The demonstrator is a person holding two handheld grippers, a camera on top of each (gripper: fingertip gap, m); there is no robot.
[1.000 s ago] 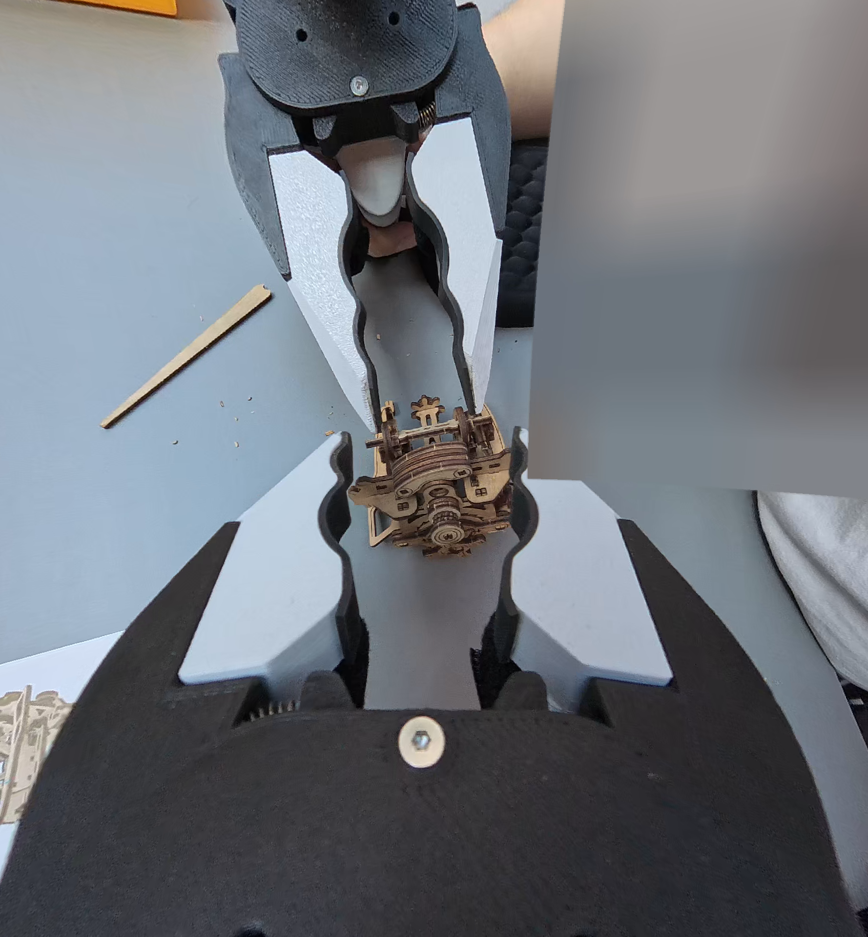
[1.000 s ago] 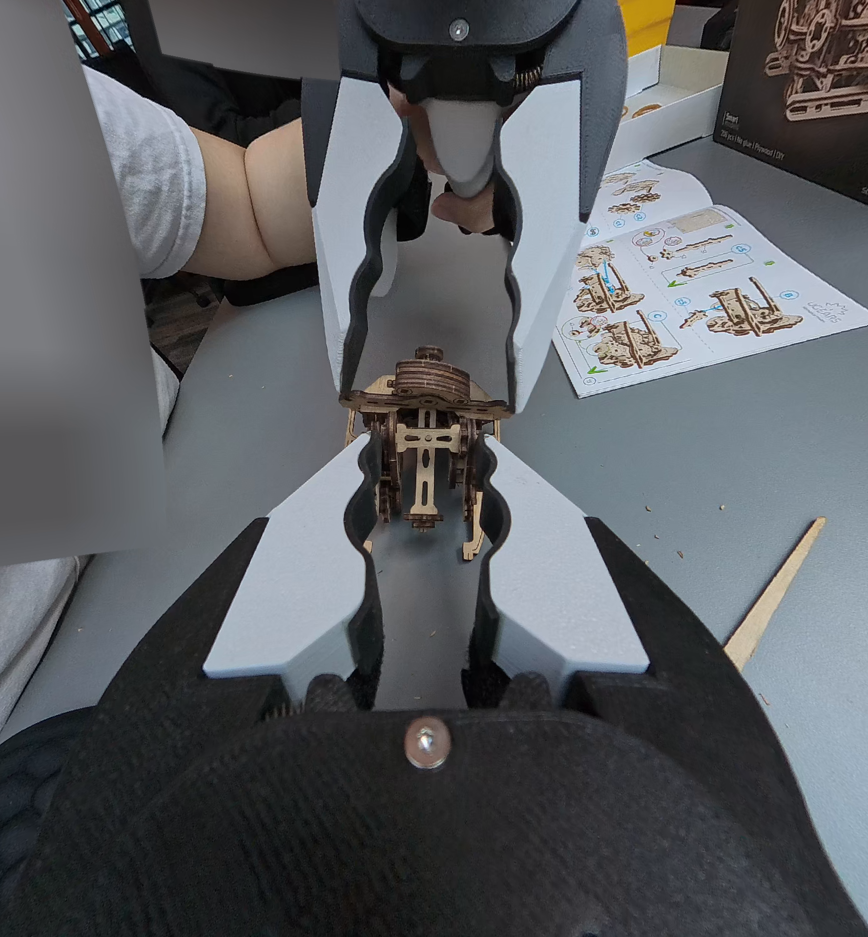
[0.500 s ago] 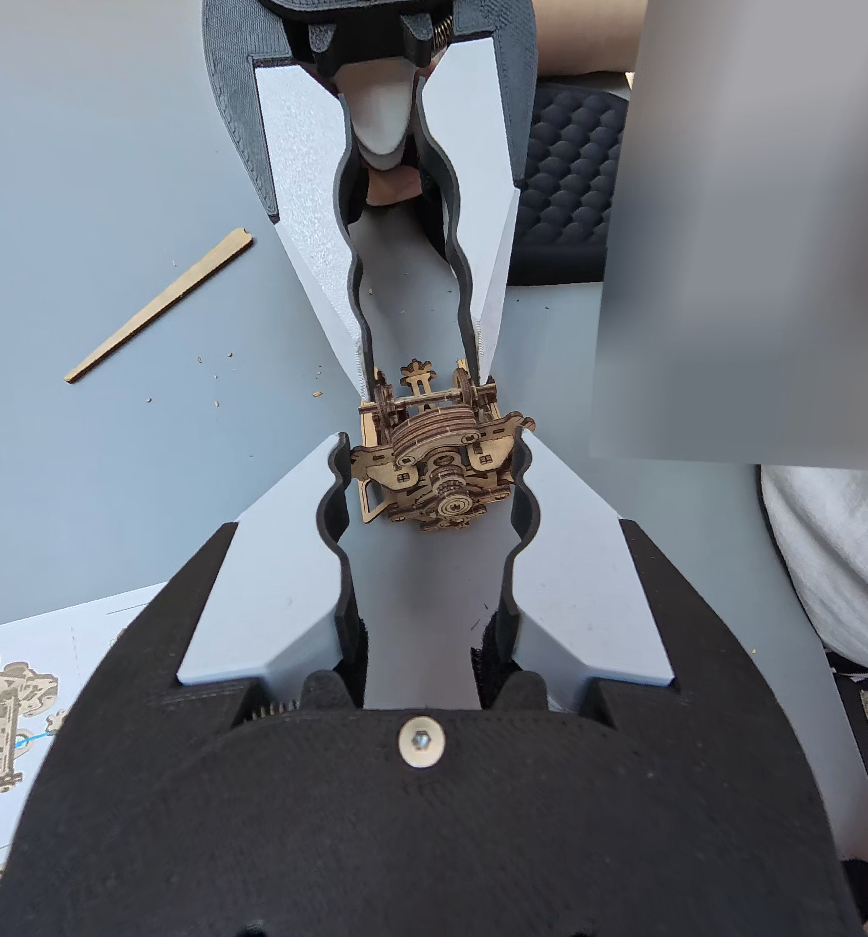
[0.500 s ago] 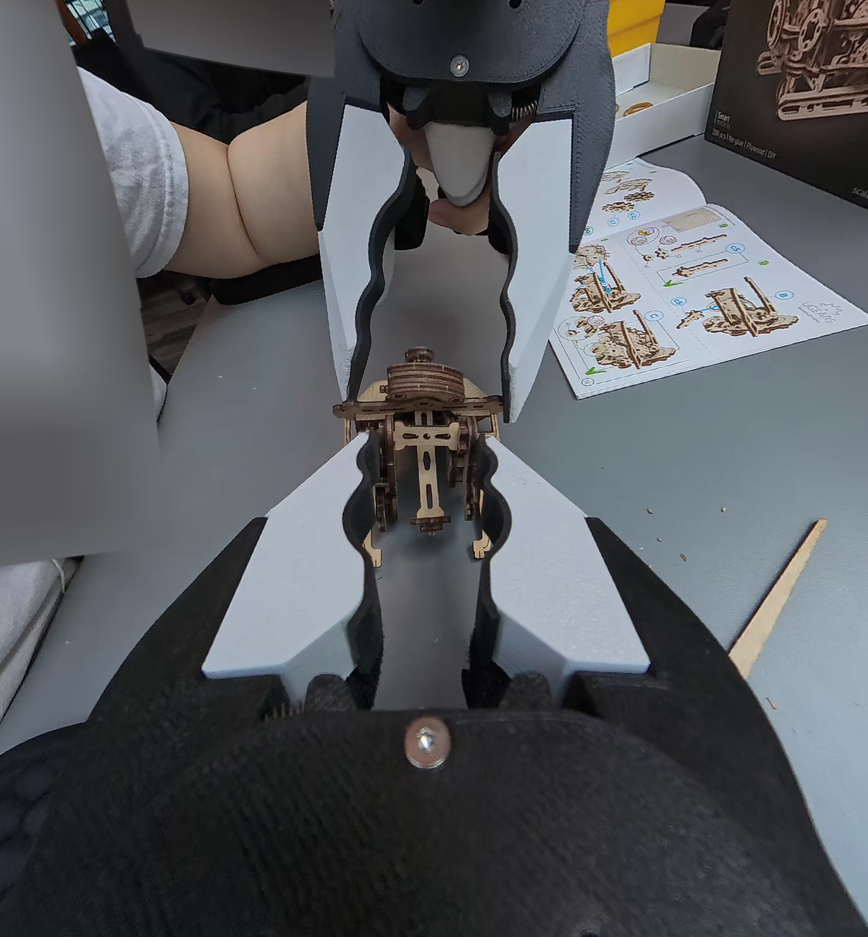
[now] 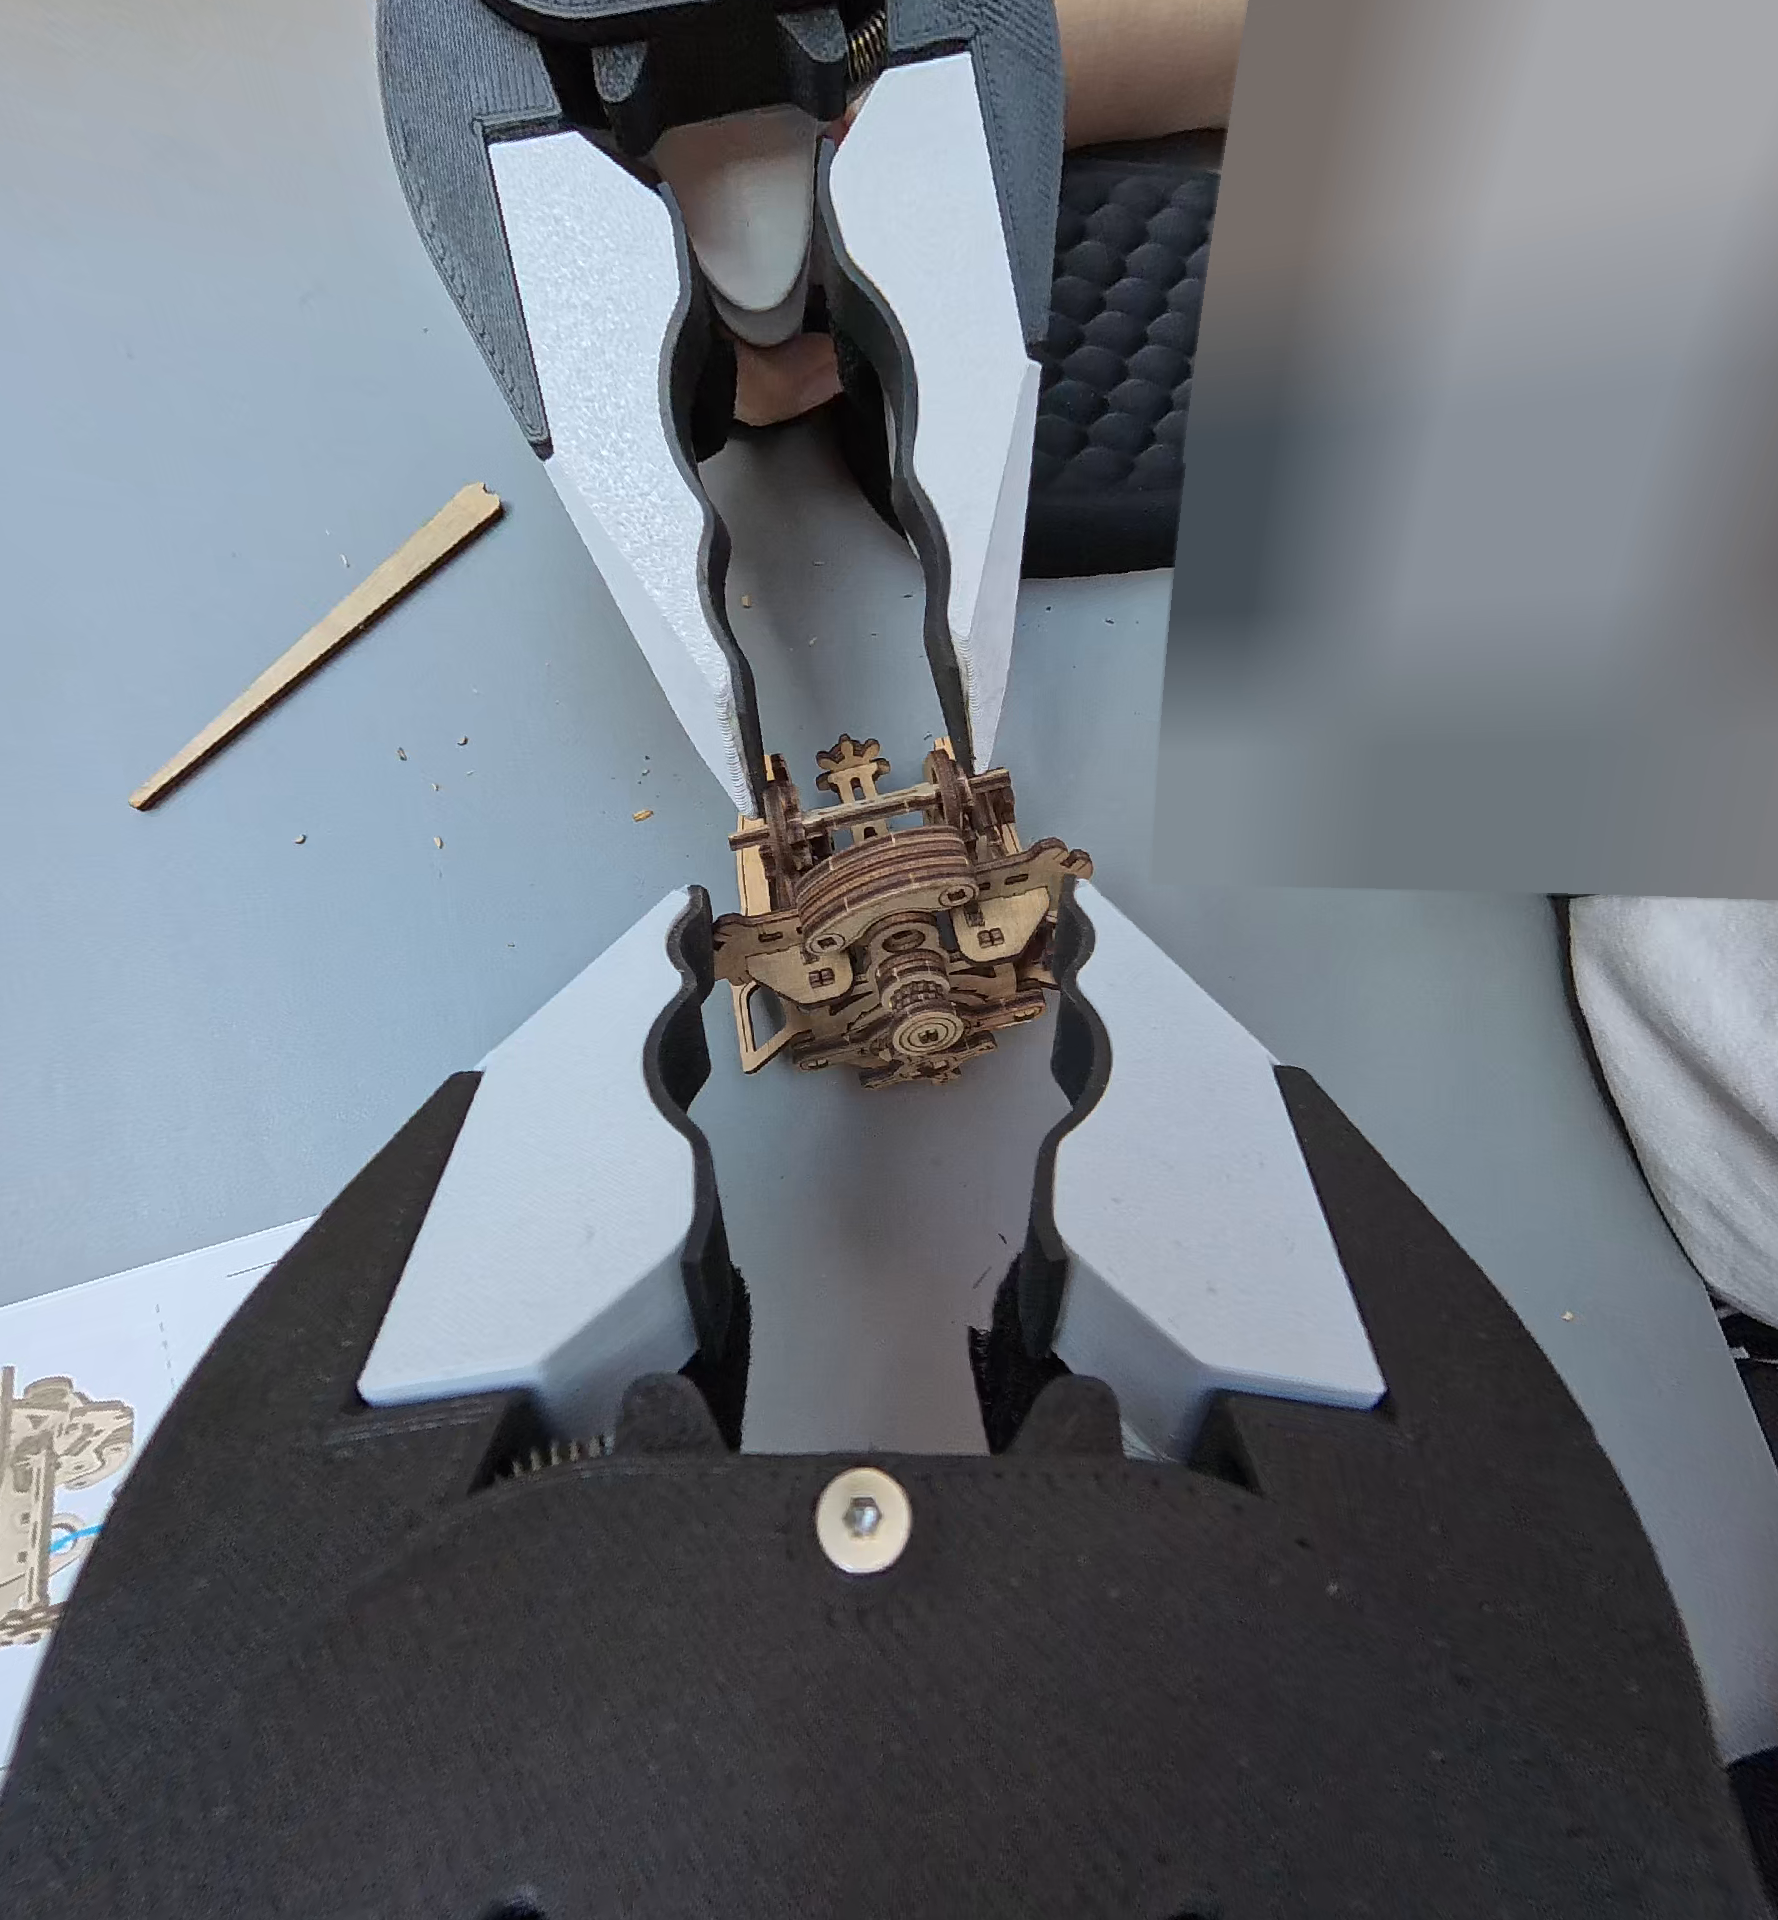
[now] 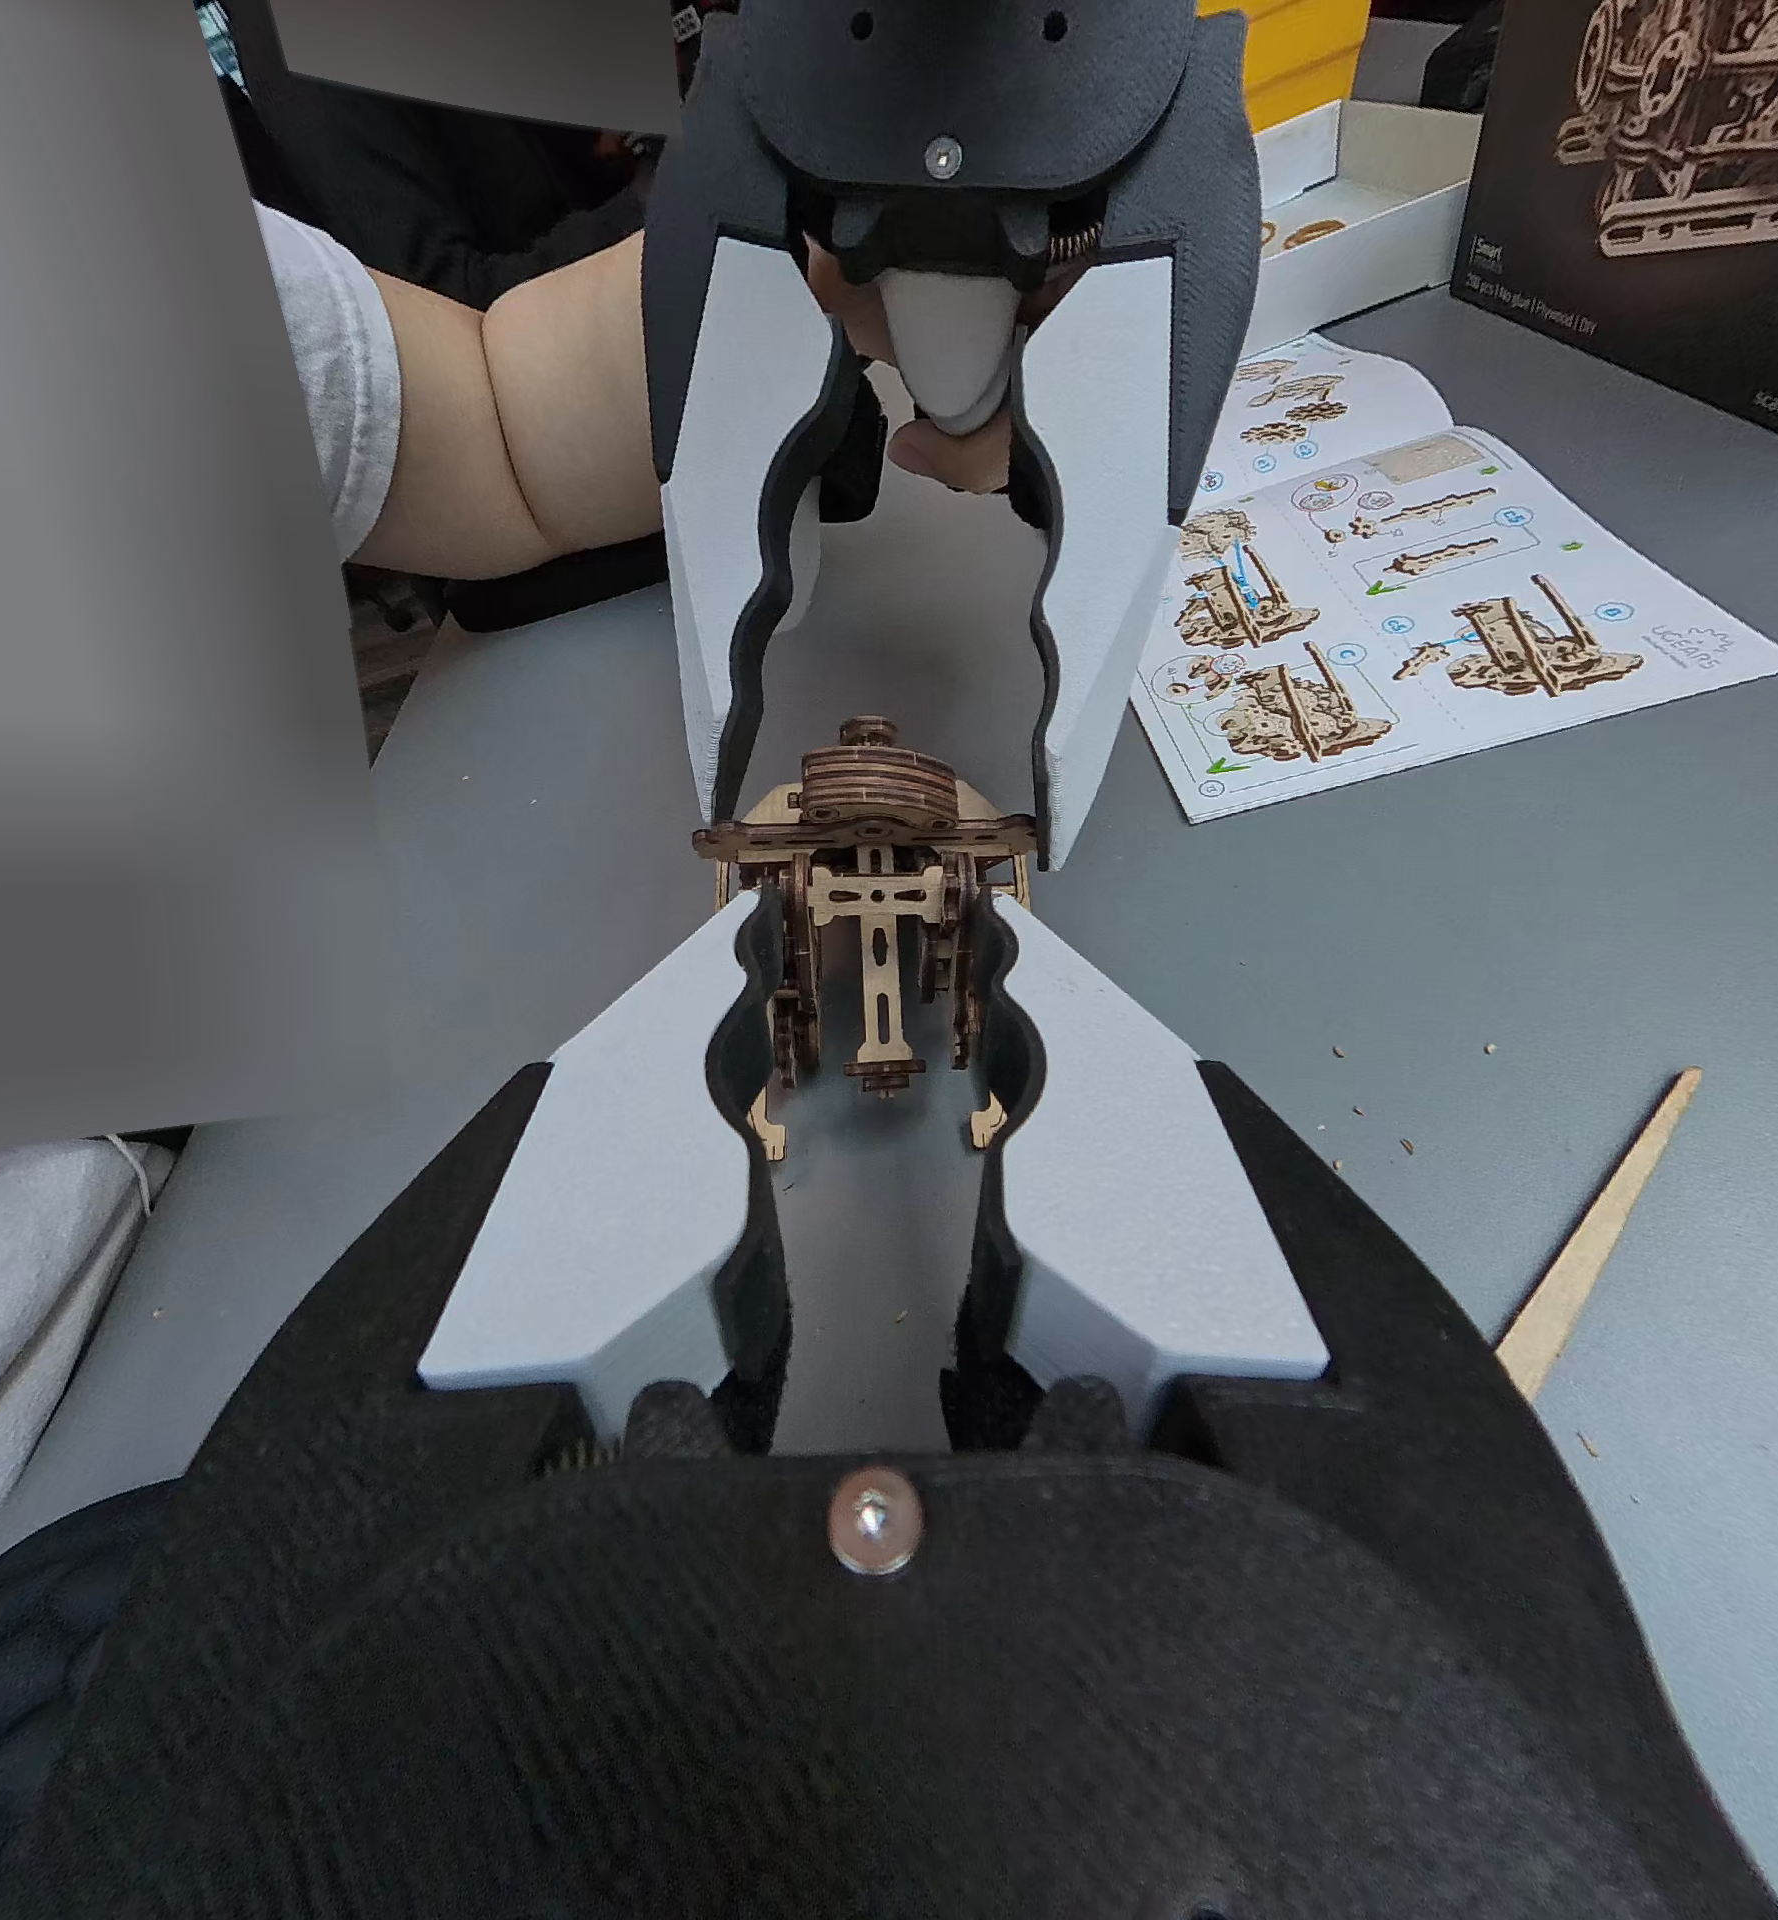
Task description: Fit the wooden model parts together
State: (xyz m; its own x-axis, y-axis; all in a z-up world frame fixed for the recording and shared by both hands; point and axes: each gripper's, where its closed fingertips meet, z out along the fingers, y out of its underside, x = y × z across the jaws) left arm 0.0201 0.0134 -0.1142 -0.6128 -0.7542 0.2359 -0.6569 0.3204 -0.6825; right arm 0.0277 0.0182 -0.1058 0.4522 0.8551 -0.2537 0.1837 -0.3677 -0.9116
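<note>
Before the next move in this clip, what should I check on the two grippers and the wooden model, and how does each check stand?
1. Left gripper closed on the wooden model at its wide plate: ok.
2. Right gripper closed on the model's frame end: ok.
3. Model raised off the grey table: cannot tell.
4. Grippers facing each other along one line: ok.
5. Wooden strip lying clear of both grippers: ok.
6. Parts fully seated in the model: cannot tell.
</note>
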